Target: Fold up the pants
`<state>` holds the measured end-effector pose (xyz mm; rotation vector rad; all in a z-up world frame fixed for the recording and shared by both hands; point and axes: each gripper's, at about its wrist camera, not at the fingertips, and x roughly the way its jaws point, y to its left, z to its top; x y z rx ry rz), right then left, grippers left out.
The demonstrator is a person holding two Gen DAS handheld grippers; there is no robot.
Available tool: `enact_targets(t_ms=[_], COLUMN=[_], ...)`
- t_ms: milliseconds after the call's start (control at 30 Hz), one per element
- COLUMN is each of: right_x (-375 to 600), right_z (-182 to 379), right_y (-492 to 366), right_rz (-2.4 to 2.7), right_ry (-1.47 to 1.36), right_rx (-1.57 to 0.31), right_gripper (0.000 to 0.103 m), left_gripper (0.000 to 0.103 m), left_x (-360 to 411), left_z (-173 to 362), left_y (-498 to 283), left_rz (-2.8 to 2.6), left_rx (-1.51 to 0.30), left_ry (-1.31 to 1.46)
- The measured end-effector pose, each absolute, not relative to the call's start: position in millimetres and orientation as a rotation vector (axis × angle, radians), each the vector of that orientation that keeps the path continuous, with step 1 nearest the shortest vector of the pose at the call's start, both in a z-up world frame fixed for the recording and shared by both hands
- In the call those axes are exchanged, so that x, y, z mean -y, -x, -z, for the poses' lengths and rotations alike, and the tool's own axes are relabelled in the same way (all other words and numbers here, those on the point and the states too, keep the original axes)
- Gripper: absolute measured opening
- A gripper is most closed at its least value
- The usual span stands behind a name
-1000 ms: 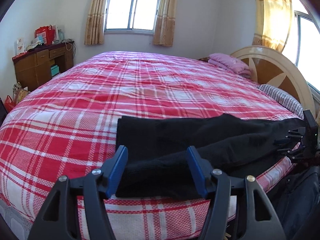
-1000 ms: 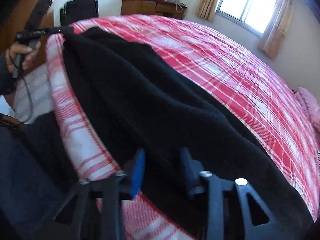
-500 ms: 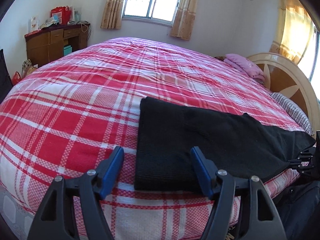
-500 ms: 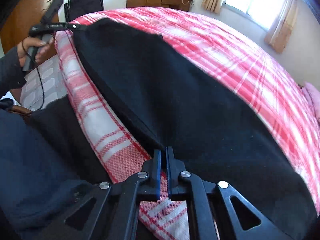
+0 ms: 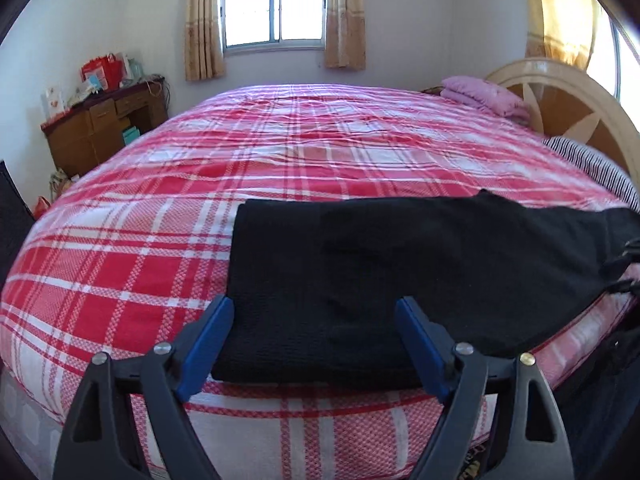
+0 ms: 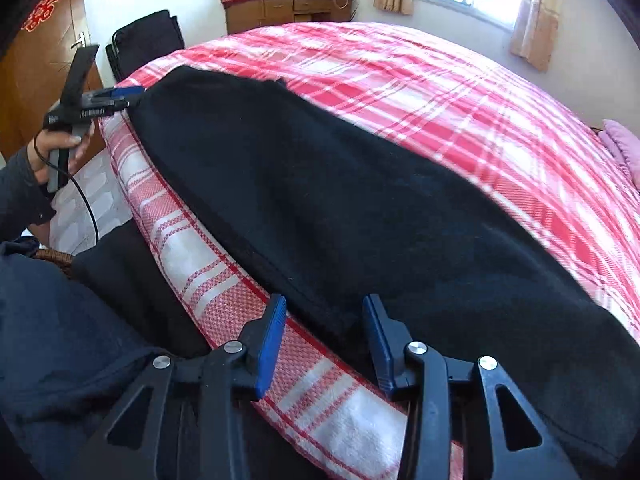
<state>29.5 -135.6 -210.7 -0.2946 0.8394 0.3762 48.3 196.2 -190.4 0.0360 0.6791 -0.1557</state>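
**Black pants lie flat by the edge of the bed**

Here the pants (image 5: 400, 272) are spread out long on the bed (image 5: 280, 152), close to the near edge. They are black and look soft. They lie across the red and white cover from one side to the other. One end is straight and neat, and it sits near the left gripper (image 5: 314, 340). The other end runs off toward the right gripper (image 6: 324, 340).

The left gripper has its blue fingers (image 5: 208, 344) far apart, and they are opening more. The end of the pants shows between them, but the fingers do not press on it. In the right view, a hand (image 6: 60, 152) holds this gripper by its handle, just beside the corner of the pants.

The right gripper has its fingers partly apart, and they are opening too. The near edge of the pants lies between them, but they do not pinch the cloth. One blue finger is over the cover and one is over the pants.

Farther back there is a desk (image 5: 104, 128) with things on top, a window (image 5: 276, 4) with curtains, and a pink pile (image 5: 484, 96) by the headboard (image 5: 560, 92). A dark sleeve (image 6: 20, 192) shows at the left of the right view.
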Motion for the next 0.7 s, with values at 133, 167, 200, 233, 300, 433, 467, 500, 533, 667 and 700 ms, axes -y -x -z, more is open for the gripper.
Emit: enact_targets(t_ms=[133, 167, 200, 233, 300, 433, 467, 500, 533, 667, 700], right_x=[165, 179, 193, 203, 235, 282, 297, 305, 317, 370, 382], right_z=[192, 186, 181, 177, 168, 150, 141, 135, 127, 99, 95], right_y=[-21, -19, -16, -15, -8, 10, 19, 23, 29, 56, 61], right_rz=[-0.297, -0.266, -0.233, -0.210, -0.129, -0.007, 0.027, 0.045, 0.071, 0.190, 0.215], right_ry=[0.256, 0.228, 0.197, 0.177, 0.112, 0.027, 0.007, -0.005, -0.025, -0.136, -0.161], right_rx=[-0.789, -0.771, -0.754, -0.743, -0.712, -0.658, -0.629, -0.613, -0.589, -0.525, -0.520], right_gripper=[0.042, 0.042, 0.042, 0.042, 0.042, 0.042, 0.042, 0.042, 0.042, 0.043, 0.043], left_gripper=[0.086, 0.086, 0.086, 0.086, 0.086, 0.086, 0.086, 0.086, 0.086, 0.086, 0.086], left_x=[-183, -178, -171, -161, -139, -95, -81, -70, -54, -1, 16], left_z=[168, 162, 155, 147, 136, 124, 123, 121, 120, 123, 125], left_y=[-44, -44, -45, -46, -48, -58, -62, -64, -67, -76, -78], left_rz=[0.180, 0.193, 0.209, 0.233, 0.281, 0.394, 0.434, 0.456, 0.486, 0.594, 0.634], left_rx=[-0.634, -0.621, -0.607, -0.593, -0.582, -0.584, -0.590, -0.593, -0.596, -0.604, -0.612], left_ry=[-0.064, -0.066, -0.070, -0.076, -0.088, -0.099, -0.098, -0.097, -0.097, -0.095, -0.092])
